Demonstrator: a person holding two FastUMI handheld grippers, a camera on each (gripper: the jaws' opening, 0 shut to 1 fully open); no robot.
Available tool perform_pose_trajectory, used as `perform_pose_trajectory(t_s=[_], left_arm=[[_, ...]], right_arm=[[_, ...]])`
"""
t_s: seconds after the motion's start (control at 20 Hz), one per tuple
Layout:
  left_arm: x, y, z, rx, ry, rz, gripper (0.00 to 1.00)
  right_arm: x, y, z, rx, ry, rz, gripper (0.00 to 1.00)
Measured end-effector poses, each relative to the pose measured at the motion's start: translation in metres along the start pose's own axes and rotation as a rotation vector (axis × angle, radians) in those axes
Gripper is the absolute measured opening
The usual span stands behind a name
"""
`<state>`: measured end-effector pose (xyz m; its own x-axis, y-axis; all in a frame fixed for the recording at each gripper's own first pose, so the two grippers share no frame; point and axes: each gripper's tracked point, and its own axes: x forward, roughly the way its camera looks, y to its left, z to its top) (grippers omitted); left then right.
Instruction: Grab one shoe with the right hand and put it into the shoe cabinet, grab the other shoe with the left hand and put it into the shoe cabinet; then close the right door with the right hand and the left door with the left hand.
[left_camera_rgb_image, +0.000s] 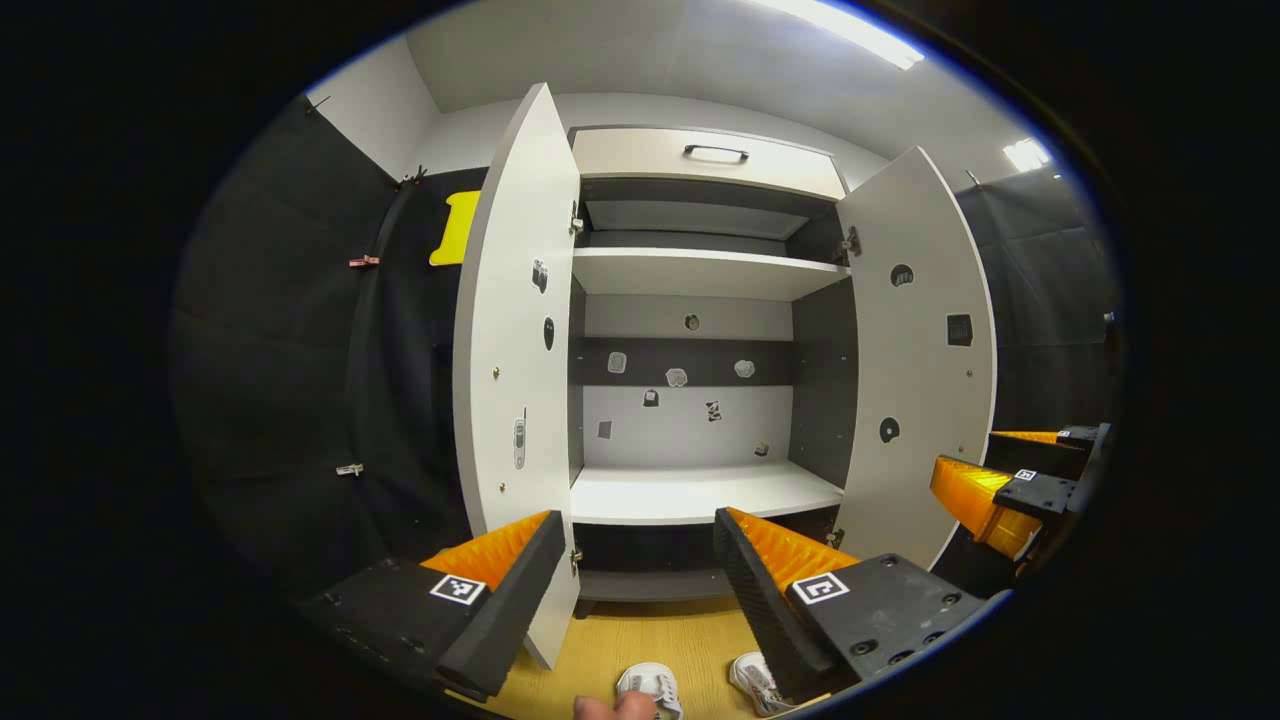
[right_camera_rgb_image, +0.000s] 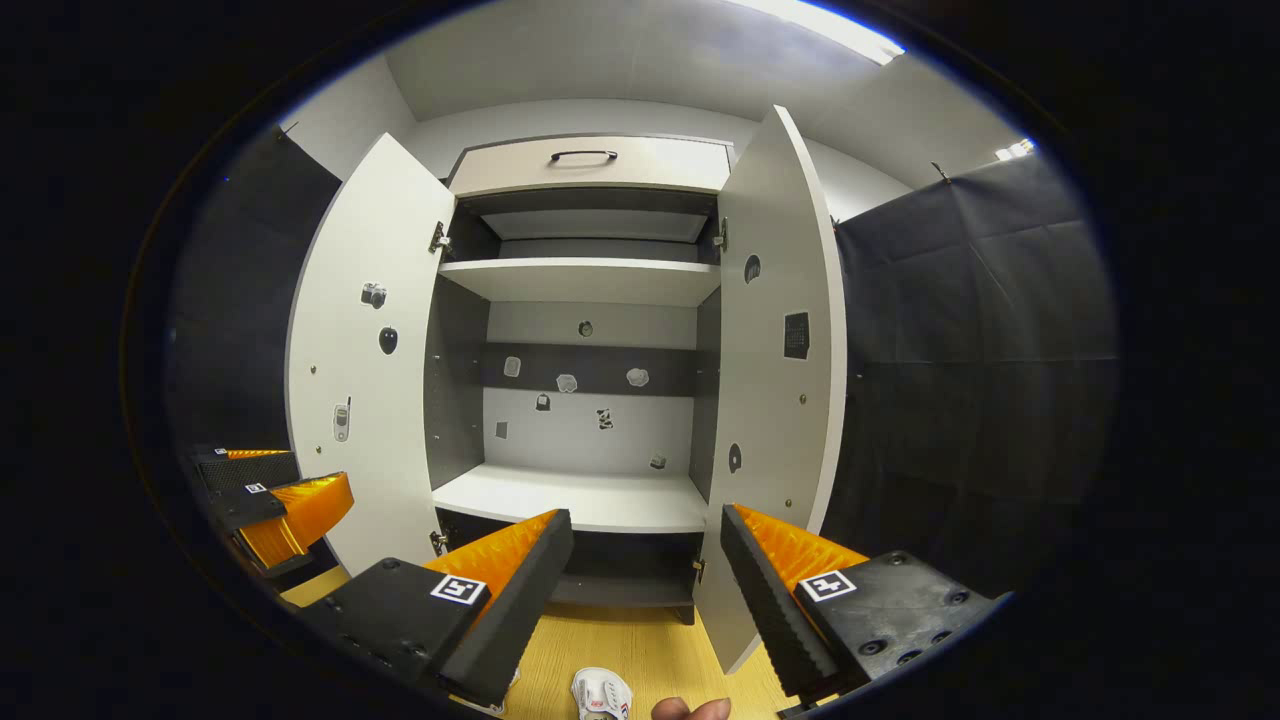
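Left gripper view: left gripper (left_camera_rgb_image: 640, 570), fingers apart, faces the open cabinet (left_camera_rgb_image: 700, 270); two shoes (left_camera_rgb_image: 650, 688) at 6 o'clock. Right gripper (right_camera_rgb_image: 645, 570), fingers apart.

A staged recording booth is shown: black cloth walls (right_camera_rgb_image: 980, 330) are hung around a white shoe cabinet (left_camera_rgb_image: 700, 490) on a wooden floor (left_camera_rgb_image: 640, 640), under ceiling strip lights (left_camera_rgb_image: 850, 30).
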<state>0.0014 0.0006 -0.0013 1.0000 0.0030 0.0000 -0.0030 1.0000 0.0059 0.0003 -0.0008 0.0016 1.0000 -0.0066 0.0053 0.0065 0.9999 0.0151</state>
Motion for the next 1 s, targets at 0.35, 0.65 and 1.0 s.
perform_pose_trajectory(t_s=[0.35, 0.65, 1.0], left_arm=[[0.000, 0.001, 0.000, -0.004, -0.005, 0.005, 0.95], [-0.005, 0.008, -0.001, -0.008, -0.013, 0.025, 0.95], [-0.017, 0.024, -0.017, 0.005, -0.006, 0.058, 0.95]], right_arm=[[0.001, 0.000, -0.002, 0.006, 0.007, 0.002, 0.98], [-0.003, 0.017, -0.045, 0.023, 0.134, 0.064, 0.98], [-0.030, 0.043, -0.165, 0.074, 0.399, 0.149, 0.98]])
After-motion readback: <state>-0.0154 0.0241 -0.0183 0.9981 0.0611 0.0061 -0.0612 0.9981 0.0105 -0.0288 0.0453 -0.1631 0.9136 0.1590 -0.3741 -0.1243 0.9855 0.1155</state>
